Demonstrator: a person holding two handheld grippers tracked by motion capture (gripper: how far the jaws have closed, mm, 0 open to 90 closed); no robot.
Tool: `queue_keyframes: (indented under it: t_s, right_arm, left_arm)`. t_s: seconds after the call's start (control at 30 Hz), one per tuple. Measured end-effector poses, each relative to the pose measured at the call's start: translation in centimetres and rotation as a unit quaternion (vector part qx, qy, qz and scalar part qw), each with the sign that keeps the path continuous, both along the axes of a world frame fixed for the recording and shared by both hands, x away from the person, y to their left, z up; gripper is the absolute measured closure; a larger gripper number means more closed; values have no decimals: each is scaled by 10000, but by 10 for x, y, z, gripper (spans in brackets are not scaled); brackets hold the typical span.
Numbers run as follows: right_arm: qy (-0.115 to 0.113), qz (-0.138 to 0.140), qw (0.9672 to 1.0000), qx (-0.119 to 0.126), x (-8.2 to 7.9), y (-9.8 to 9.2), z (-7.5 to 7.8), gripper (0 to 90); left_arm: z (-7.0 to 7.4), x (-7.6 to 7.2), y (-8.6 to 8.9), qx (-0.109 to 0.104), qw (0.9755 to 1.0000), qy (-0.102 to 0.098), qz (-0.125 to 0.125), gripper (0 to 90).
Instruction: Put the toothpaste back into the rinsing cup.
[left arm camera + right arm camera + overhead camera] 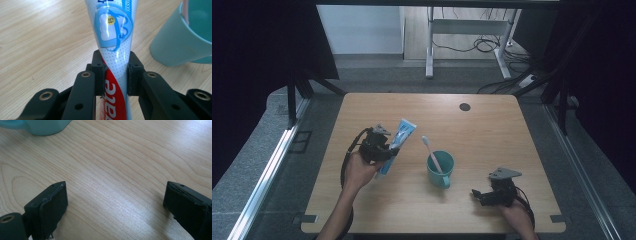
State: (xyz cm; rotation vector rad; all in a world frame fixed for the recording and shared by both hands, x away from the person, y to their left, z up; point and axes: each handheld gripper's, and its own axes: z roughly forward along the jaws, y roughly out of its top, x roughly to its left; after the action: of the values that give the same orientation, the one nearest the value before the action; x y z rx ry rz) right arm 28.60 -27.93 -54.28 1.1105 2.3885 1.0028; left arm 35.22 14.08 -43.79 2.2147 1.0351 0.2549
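One toothpaste tube (113, 50) clamped in left gripper (384, 148) just left of one teal cup (440, 167) holding one toothbrush (431, 151); right gripper (115, 207) gaping wide over bare table (492, 125) right of cup

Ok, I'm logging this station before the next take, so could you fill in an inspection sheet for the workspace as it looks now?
Surface: light wooden table, bare apart from a dark round spot near the far edge.
Job's things: toothpaste tube held tilted above the table; teal cup with a pink toothbrush standing in it.
Clutter: nothing seen.
Grippers: left gripper shut on the toothpaste tube; right gripper open, low over the table to the right of the teal cup.
Cables: a black cable loops from the left gripper; more cables lie on the floor beyond the table.
Surroundings: grey floor, metal desk frame, dark curtains at both sides.
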Motion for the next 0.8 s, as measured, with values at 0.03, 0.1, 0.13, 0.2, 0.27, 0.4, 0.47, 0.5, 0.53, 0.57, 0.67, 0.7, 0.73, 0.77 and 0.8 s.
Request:
queue_keyframes:
  t_s: [0.03,0.1,0.13,0.2,0.27,0.4,0.47,0.5,0.53,0.57,0.67,0.7,0.73,0.77,0.8]
  right_arm:
    - [0,0,10000,-1,0,0,0,52]
    - [0,-4,10000,-4,0,0,0,52]
    - [5,-2,10000,2,0,0,0,52]
    - [5,-2,10000,2,0,0,0,52]
    - [12,-4,10000,4,0,0,0,52]
    - [1,6,10000,2,0,0,0,52]
    - [-2,0,10000,-3,0,0,0,52]
    - [0,1,10000,0,0,0,0,52]
    - [7,1,10000,7,0,0,0,52]
    - [0,1,10000,1,0,0,0,52]
    - [-2,-3,10000,-3,0,0,0,52]
    - [8,6,10000,-2,0,0,0,52]
    - [8,6,10000,-2,0,0,0,52]
    - [8,7,10000,-2,0,0,0,52]
    - [8,7,10000,-2,0,0,0,52]
  left_arm:
    - [0,-1,0,-1,10000,-37,-19,735]
    - [1,-2,1,-2,9999,-107,-23,735]
    - [2,-4,1,2,9999,-163,-32,735]
    - [3,-7,1,-42,9998,-179,-26,735]
    - [4,-10,1,-55,9997,-233,-78,735]
    - [9,-18,0,-101,9993,-335,-159,735]
    - [11,-22,-1,-127,9991,-371,-188,735]
    - [13,-23,-1,-134,9989,-395,-208,735]
    - [14,-25,-2,-146,9988,-417,-219,735]
    - [15,-26,-2,-168,9986,-443,-225,735]
    - [18,-29,-3,-252,9982,-466,-271,734]
    - [19,-29,-3,-267,9981,-477,-277,734]
    - [19,-30,-4,-271,9980,-496,-297,734]
    - [20,-31,-5,-297,9978,-510,-315,734]
    - [21,-32,-6,-330,9977,-502,-325,734]
